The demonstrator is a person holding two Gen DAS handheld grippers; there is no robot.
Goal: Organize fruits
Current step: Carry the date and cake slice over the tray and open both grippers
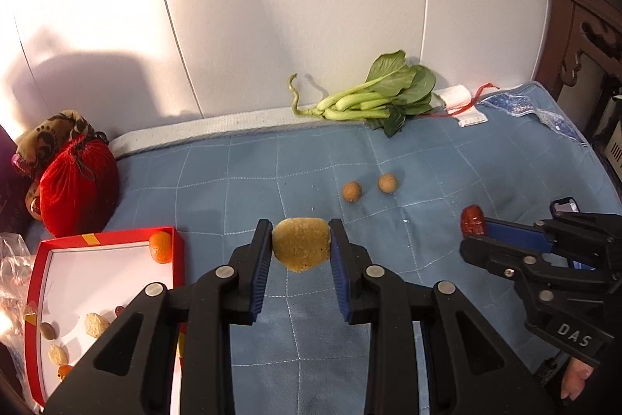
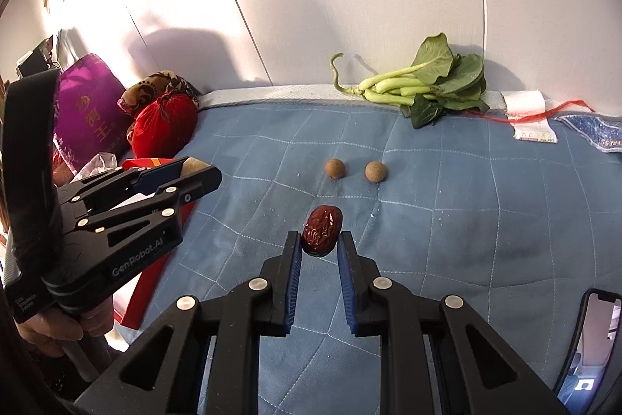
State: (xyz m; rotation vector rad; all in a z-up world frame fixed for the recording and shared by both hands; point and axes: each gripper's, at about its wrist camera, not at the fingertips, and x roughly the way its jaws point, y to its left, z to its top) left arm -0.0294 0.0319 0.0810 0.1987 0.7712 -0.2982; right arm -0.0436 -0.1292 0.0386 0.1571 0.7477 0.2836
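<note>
Two handheld grippers work over a blue quilted mat (image 1: 233, 181), each carrying one piece of food. The left gripper (image 1: 301, 240) pinches a single tan, rough-skinned piece of fruit (image 1: 301, 244) between its blue-padded fingers, holding it clear of the mat, just right of a red box (image 1: 179, 251). The right gripper (image 2: 320, 240) clamps one wrinkled red date (image 2: 322, 230) at its fingertips, above the mat's middle; in the left wrist view that date shows at the tip of the right gripper on the far right.

Two round brown fruits (image 1: 352, 191) (image 1: 388, 183) lie side by side on the mat, apart from each other and beyond both grippers. One bunch of leafy greens (image 1: 383, 92) rests at the mat's far edge against the white wall.

The red box, white inside, sits at the mat's left edge. It holds one small orange (image 1: 160, 247) in its far right corner, and along its near side two pale lumpy pieces (image 1: 95, 324) (image 1: 57, 354), one round brown fruit (image 1: 48, 330) and a dark red piece partly hidden behind the left gripper. A small orange-red item at the box's near rim is too small to identify.

One red velvet pouch (image 1: 79, 189) stands behind the box, beside a brown patterned cloth (image 1: 50, 135). A purple bag (image 2: 89, 107) appears farther left in the right wrist view.
</note>
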